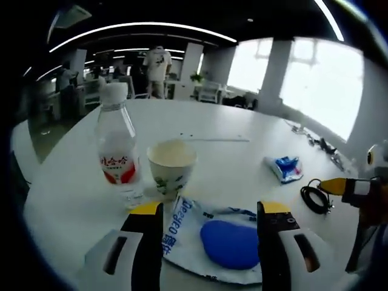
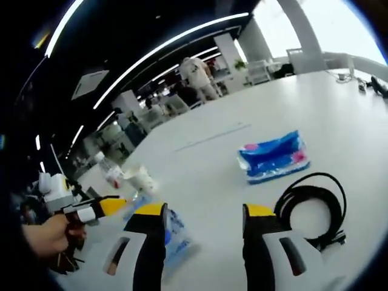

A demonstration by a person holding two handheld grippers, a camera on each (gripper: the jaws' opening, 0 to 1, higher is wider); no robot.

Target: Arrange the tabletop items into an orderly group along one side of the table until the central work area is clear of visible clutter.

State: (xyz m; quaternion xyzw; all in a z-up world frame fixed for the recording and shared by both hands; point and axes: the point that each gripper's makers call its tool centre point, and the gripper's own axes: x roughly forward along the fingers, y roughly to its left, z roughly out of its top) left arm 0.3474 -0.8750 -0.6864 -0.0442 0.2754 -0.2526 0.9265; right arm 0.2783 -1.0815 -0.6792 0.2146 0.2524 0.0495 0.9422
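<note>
A big white table [image 1: 242, 151] has a few things spread over it. On one side a water bottle [image 1: 117, 148] stands up straight, and a paper cup [image 1: 171, 165] stands just beside it. In front of them lies a flat white and blue packet [image 1: 188, 227] with a round blue thing [image 1: 230, 244] on top of it. The left gripper [image 1: 209, 233] hangs over this packet with its jaws wide, one on each side of the blue thing, and it holds nothing. Further off, well apart from the bottle and cup, a blue tissue pack [image 2: 273, 156] lies by itself. A black cable [image 2: 312, 206] is coiled near it, closer to the right gripper [image 2: 205, 233]. That gripper is wide too and holds nothing; the table under it is bare. The left gripper shows again at the side of the right gripper view, held in a hand [image 2: 45, 235]. I think the job is only partly done. The bottle, cup and packet already make a little group, but the tissue pack and cable sit out in the middle part of the table. They need to go over by the others. It looks like the packet with the blue thing may be picked up next, but I cannot be sure. A person stands far away in the room.
</note>
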